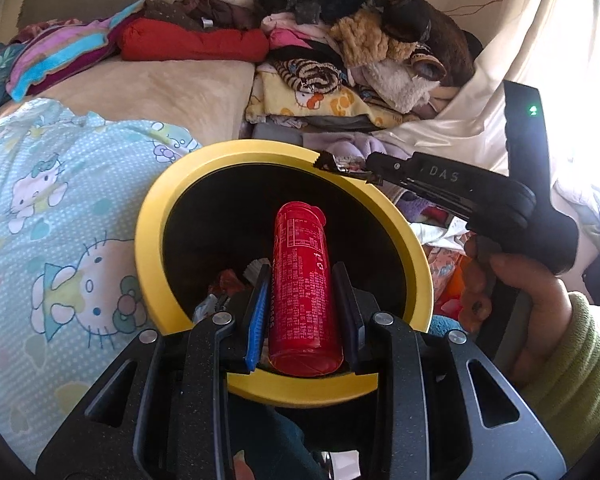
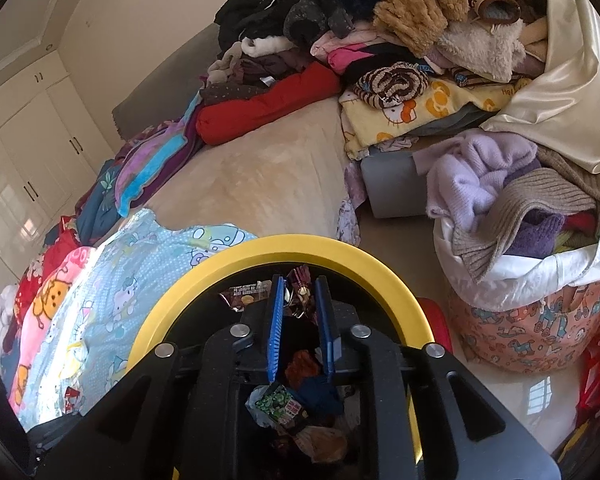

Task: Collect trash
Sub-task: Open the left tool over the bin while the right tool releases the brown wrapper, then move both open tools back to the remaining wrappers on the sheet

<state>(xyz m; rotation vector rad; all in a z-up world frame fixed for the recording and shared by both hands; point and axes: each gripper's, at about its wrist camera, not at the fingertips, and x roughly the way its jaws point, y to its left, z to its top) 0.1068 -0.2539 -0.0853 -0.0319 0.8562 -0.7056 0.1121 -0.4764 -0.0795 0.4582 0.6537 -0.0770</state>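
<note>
1. Pale blue quilt [image 1: 60, 240] with a cartoon-cat print lies at the far left, touching the bin's left side.
2. Yellow-rimmed bin [image 1: 148, 240] with a black inside stands in the middle, under both grippers; wrappers [image 2: 288, 404] lie at its bottom.
3. Left gripper [image 1: 302, 280] hangs over the bin's mouth, its pads pressed on the two sides of a red tube [image 1: 302, 280]. The tube points away from the camera and tilts down into the bin.
4. Right gripper [image 1: 374, 168] reaches in from the right over the far rim, borne by a hand [image 1: 540, 300] in a green sleeve [image 1: 580, 360].
5. A crinkled wrapper [image 2: 300, 292] sits between its blue pads. In the right wrist view the jaws stand slightly apart; whether the pads touch the wrapper I cannot tell.
6. Behind, a clothes pile [image 1: 340, 40] covers the bed [image 1: 160, 88], and a white bag [image 2: 520, 272] of knitwear stands at the right.
</note>
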